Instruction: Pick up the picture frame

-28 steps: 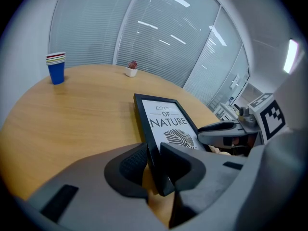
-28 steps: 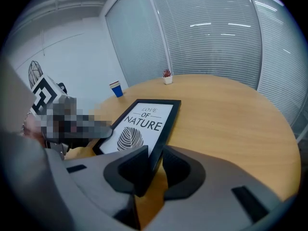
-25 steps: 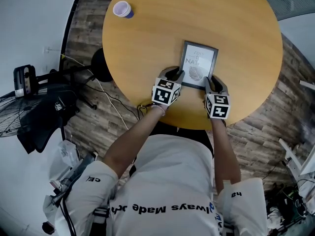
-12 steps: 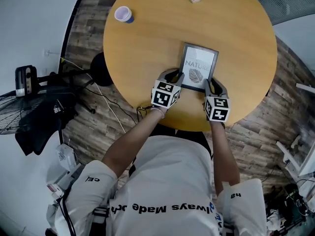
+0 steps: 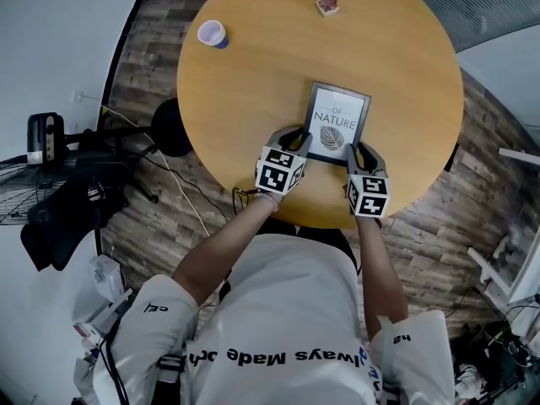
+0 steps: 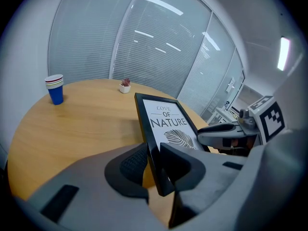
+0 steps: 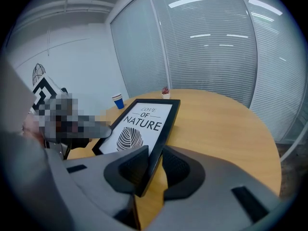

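The picture frame (image 5: 337,123) is black with a white print of a leaf and the words "Love of Nature". It is tilted up off the round wooden table (image 5: 253,83), near edge raised. My left gripper (image 5: 297,142) is shut on the frame's near left corner (image 6: 153,148). My right gripper (image 5: 355,152) is shut on the near right corner (image 7: 153,162). In the left gripper view the frame (image 6: 166,124) stands on edge between the jaws; the right gripper view shows the frame (image 7: 142,126) leaning away.
A stack of paper cups (image 5: 211,34) stands at the table's far left. A small potted plant (image 5: 327,4) sits at the far edge. A fan and black cloth (image 5: 51,184) lie on the floor at the left. Glass walls with blinds (image 7: 216,47) surround the room.
Both grippers have drawn back toward me and lifted the frame's near edge, so it tilts up from the table. Both stay shut on its corners.
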`<state>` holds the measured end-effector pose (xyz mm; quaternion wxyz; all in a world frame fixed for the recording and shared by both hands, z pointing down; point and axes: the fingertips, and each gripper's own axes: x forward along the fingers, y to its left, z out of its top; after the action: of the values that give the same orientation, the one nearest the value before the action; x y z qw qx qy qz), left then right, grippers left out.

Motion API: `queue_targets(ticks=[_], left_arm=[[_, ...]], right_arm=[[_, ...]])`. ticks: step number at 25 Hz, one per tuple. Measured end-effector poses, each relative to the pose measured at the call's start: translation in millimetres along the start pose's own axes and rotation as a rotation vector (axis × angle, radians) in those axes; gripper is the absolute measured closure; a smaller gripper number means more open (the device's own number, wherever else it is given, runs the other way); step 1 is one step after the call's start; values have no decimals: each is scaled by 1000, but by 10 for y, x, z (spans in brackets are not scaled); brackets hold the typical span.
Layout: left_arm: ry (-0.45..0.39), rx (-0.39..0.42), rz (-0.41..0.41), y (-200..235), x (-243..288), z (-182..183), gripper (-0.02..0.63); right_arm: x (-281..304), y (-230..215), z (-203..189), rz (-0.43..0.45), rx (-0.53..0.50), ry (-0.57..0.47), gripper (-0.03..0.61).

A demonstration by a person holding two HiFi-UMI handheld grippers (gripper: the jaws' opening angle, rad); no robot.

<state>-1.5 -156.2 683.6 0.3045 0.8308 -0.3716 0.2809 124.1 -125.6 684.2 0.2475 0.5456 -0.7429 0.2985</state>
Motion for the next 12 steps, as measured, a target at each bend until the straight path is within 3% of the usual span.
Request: queue_targets(ticks=[12], left_arm=[[-65,41,-2,-214,-324,236,517]], right_arm=[[-382,63,217,-24,-5,-66,473]])
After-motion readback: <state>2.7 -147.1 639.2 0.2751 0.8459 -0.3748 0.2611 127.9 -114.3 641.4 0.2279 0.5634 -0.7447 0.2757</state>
